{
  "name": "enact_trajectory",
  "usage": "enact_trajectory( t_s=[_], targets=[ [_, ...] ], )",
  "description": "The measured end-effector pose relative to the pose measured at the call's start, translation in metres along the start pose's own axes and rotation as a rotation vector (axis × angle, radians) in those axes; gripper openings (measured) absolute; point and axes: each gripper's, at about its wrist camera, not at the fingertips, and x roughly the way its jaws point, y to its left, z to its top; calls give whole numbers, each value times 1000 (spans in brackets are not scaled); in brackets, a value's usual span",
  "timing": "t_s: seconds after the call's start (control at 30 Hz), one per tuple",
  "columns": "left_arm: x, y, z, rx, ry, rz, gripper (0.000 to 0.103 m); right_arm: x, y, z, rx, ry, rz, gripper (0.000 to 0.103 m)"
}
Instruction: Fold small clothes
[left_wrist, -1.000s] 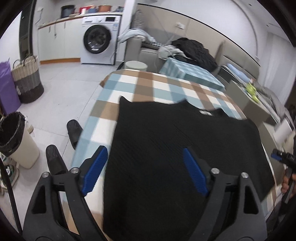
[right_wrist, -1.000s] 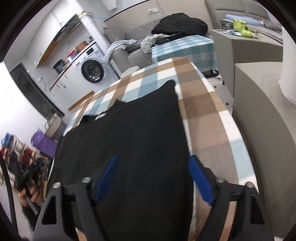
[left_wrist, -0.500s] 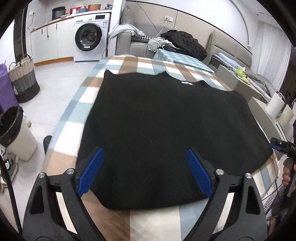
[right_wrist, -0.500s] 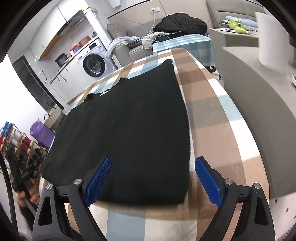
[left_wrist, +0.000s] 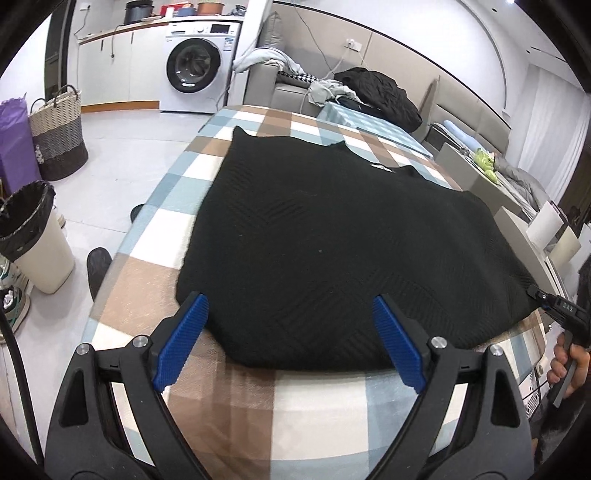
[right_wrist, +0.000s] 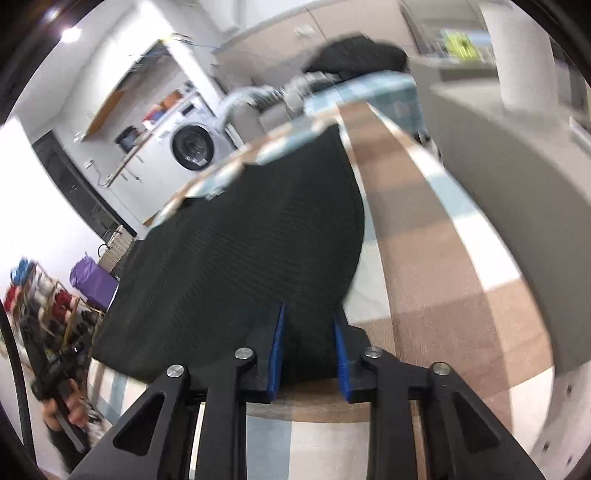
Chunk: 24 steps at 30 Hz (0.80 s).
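Note:
A black knitted garment (left_wrist: 332, 236) lies spread flat on the checked tablecloth (left_wrist: 317, 402). My left gripper (left_wrist: 290, 332) is open, its blue pads either side of the garment's near left hem, just above the cloth. In the right wrist view my right gripper (right_wrist: 308, 332) is closed on the near right corner of the black garment (right_wrist: 258, 240), with fabric bunched between the blue pads. The right gripper also shows in the left wrist view (left_wrist: 554, 301) at the garment's right corner.
A bin (left_wrist: 33, 236) with a black liner, a woven basket (left_wrist: 57, 138) and shoes stand on the floor left of the table. A washing machine (left_wrist: 197, 68) and a sofa with clothes (left_wrist: 373, 92) are behind. A grey cabinet (right_wrist: 517, 177) flanks the table's right side.
My right gripper moved in and closed on the garment's near right corner. My left gripper stayed open and shifted toward the near left hem.

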Motion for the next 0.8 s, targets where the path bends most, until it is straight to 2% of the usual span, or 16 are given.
enact_trajectory(
  t_s=[0.07, 0.23, 0.33, 0.4, 0.57, 0.63, 0.67, 0.7, 0.8],
  targets=[
    [-3, 5, -1, -6, -5, 2, 89, -6, 2, -3, -15, -14, -30, 17],
    [-4, 6, -2, 4, -2, 10, 89, 4, 2, -11, -31, 49, -97, 17],
    [-3, 2, 0, 24, -3, 8, 89, -2, 6, -6, -28, 41, -100, 21],
    [-1, -4, 2, 32, 6, -5, 89, -11, 4, -2, 6, 4, -137, 33],
    [4, -28, 5, 85, 11, -52, 89, -27, 19, 4, -16, -62, -151, 45],
    [9, -42, 6, 106, 15, -65, 89, -29, 34, 4, -56, -75, -149, 59],
    [13, -48, 6, 112, 26, -80, 89, -25, 45, 2, -89, -63, -142, 74],
    [19, -55, 7, 123, 42, -94, 89, -21, 55, 1, -123, -45, -133, 78],
    [35, -80, 6, 194, 87, -87, 89, 4, 88, -4, -233, 28, -90, 80]
  ],
)
